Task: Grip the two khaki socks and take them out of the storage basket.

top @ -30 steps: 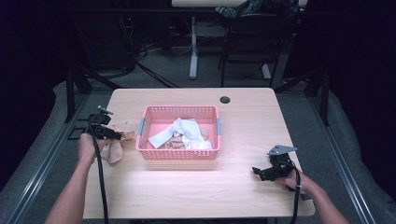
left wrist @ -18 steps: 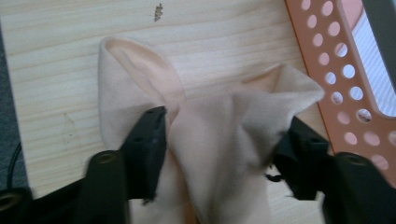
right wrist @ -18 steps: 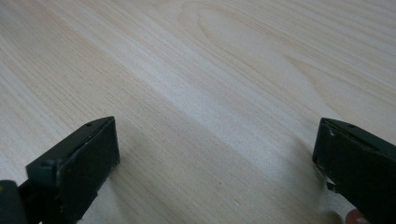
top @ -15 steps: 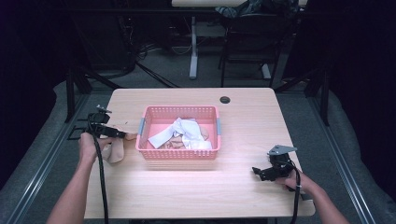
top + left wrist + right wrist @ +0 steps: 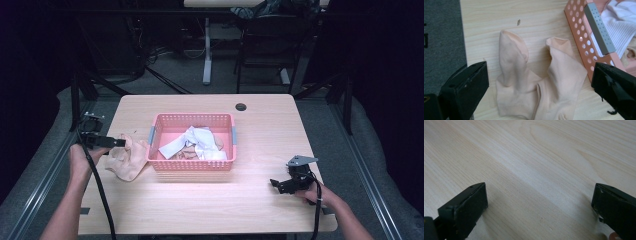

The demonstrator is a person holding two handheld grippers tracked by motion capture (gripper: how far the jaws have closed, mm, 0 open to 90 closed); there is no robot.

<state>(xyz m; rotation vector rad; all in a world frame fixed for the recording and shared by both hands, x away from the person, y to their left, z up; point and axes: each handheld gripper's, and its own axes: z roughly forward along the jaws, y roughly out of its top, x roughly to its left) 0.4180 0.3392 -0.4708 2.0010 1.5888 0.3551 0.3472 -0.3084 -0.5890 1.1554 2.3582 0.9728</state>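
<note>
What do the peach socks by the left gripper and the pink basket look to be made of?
Peach socks: thin, matte, stretchy knit, probably nylon or a cotton blend; they lie limp and creased on the table. Pink basket: moulded plastic with a faint sheen; its rigid walls are punched with even rows of holes, and its grey handle looks like plastic too.

We note a round black grommet (image 5: 241,106) at the table's (image 5: 200,210) far edge, right of centre.

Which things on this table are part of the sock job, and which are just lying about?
In the job:
- beige socks on the wooden table
- pink plastic basket holding white sock
- left gripper, open

Lying about:
- black round grommet
- right gripper, idle, open
</note>
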